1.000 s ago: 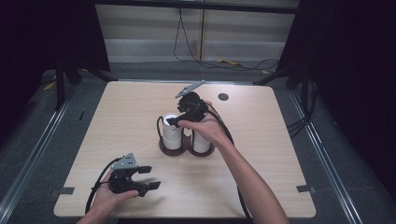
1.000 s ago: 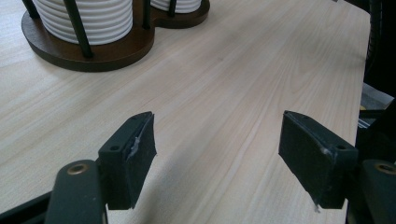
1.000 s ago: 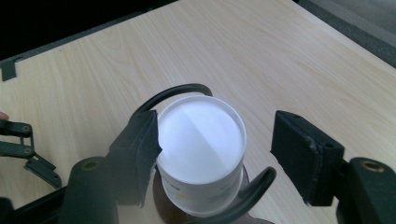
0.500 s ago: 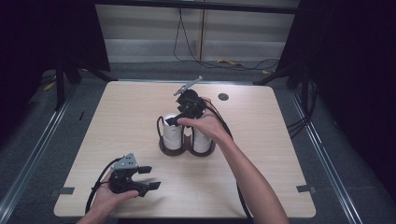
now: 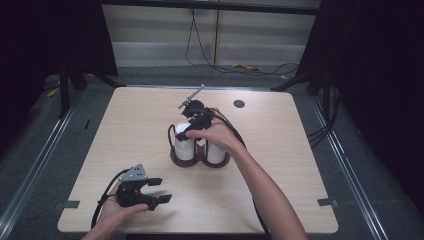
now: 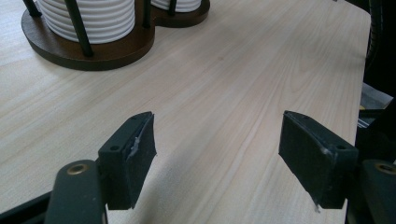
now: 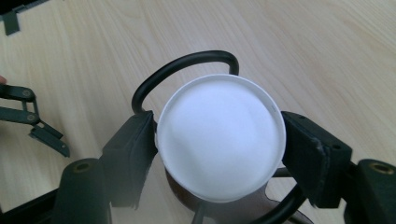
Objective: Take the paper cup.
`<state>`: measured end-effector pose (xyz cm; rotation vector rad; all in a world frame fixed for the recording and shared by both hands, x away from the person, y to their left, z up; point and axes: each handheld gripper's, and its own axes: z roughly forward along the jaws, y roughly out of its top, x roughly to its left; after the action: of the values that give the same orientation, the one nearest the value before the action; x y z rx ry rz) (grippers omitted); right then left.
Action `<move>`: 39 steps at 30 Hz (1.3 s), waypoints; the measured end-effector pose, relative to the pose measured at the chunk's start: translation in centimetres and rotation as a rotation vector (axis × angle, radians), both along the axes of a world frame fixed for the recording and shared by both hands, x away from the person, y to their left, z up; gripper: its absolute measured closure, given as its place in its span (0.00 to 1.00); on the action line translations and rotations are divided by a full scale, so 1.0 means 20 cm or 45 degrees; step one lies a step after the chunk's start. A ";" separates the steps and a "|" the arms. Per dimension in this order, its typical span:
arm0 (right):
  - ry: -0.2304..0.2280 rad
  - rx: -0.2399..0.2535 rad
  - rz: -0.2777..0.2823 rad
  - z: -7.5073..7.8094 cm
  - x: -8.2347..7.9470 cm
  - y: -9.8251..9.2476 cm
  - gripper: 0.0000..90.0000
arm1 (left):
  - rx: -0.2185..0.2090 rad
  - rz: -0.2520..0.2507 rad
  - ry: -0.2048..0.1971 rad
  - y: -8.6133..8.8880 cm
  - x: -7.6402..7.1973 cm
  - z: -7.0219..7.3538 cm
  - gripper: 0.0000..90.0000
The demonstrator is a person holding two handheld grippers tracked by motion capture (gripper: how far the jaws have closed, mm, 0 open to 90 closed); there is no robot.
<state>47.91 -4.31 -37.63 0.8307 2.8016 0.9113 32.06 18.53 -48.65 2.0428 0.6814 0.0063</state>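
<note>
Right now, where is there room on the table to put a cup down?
The table is bare between the cup rack and its right edge, and along the far side near the small dark disc. It is crowded around the rack and by the left gripper.

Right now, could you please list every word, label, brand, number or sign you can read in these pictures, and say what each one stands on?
None can be read: there is no lettering on the white top piece between the right gripper jaws, the ribbed white stacks, the dark wooden holder, the table, the left gripper or its grey plate.
The round dark mark on the table is too small to tell.
</note>
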 end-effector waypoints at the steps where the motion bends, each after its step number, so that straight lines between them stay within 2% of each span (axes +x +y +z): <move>1: 0.004 -0.006 0.000 0.00 0.00 0.00 0.32 | 0.003 -0.001 0.000 0.00 0.00 0.00 0.30; 9: 0.017 -0.047 -0.003 -0.02 0.01 0.02 0.34 | 0.003 0.000 0.000 0.00 0.00 0.00 0.30; 15: 0.007 -0.089 0.006 -0.01 0.01 0.04 0.37 | -0.002 0.001 0.002 0.00 0.00 0.00 0.30; 21: -0.022 -0.064 0.015 0.03 0.00 0.03 0.39 | 0.014 -0.001 -0.001 0.00 0.00 0.00 0.29; 34: -0.047 -0.051 0.016 0.05 -0.01 0.01 0.40 | 0.004 -0.002 0.003 0.00 0.00 0.00 0.29; 39: -0.059 -0.029 0.016 0.07 -0.01 0.00 0.40 | 0.004 -0.002 0.003 0.00 0.00 0.00 0.29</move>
<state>47.70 -4.36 -36.20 0.7792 2.7751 0.8872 32.16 18.51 -48.71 2.0463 0.6820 0.0038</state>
